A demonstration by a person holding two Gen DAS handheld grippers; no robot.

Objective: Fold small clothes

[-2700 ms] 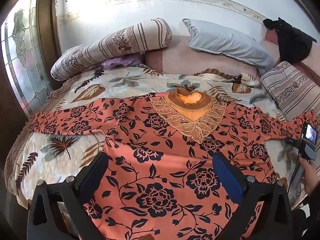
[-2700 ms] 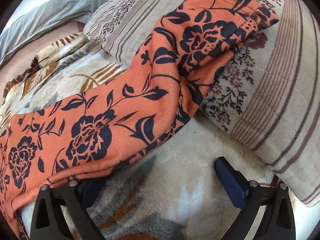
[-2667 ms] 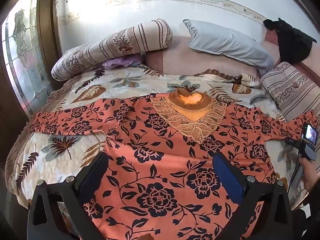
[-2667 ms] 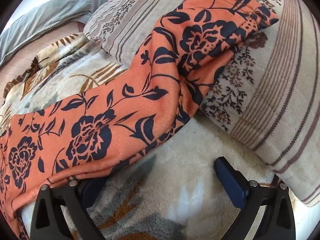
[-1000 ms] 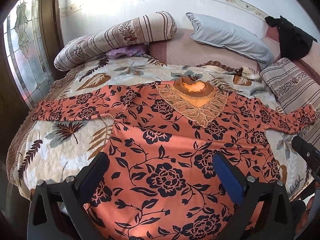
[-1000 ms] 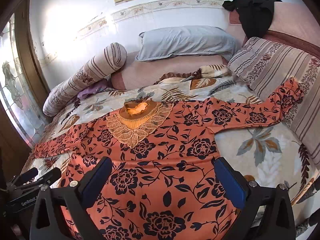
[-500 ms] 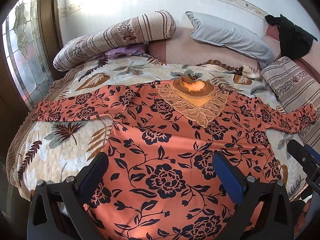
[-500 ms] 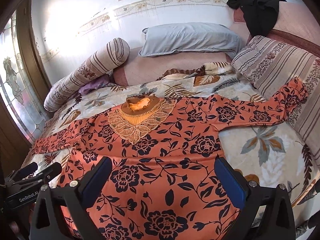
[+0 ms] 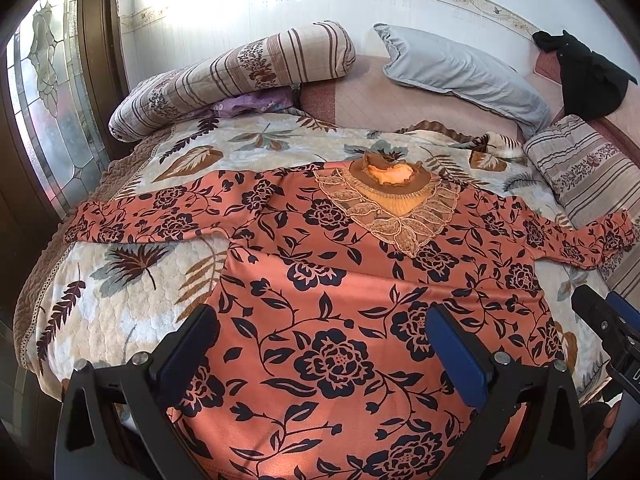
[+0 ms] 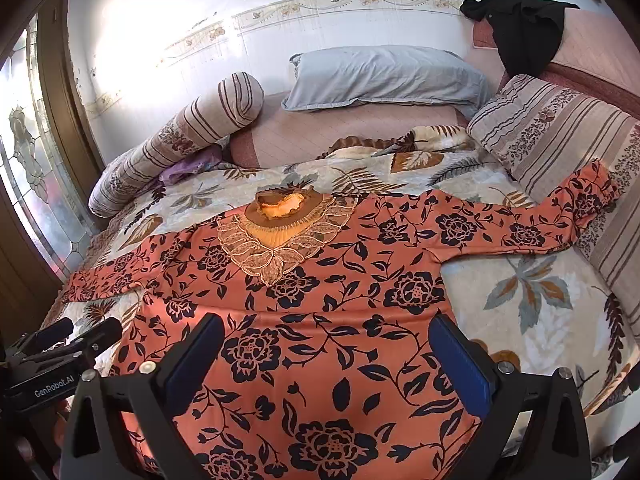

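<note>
An orange dress with black flowers (image 9: 320,280) (image 10: 320,300) lies spread flat on the bed, sleeves out to both sides, lace collar toward the pillows. Its right sleeve end (image 10: 588,196) rests on a striped cushion. My left gripper (image 9: 320,344) is open and empty above the skirt part near the bed's foot. My right gripper (image 10: 326,348) is open and empty above the same skirt part. Each gripper shows at the edge of the other's view: the right one (image 9: 608,324) and the left one (image 10: 60,344).
A leaf-patterned bedspread (image 9: 120,292) covers the bed. A striped bolster (image 9: 240,68), a grey pillow (image 9: 460,68) and a striped cushion (image 10: 560,132) lie at the head and right. A black garment (image 10: 520,24) hangs on the headboard. A glass door (image 9: 44,100) stands at left.
My right gripper has pulled back from the right sleeve end to the foot of the bed. My left gripper has drawn back and risen a little. Both stay open.
</note>
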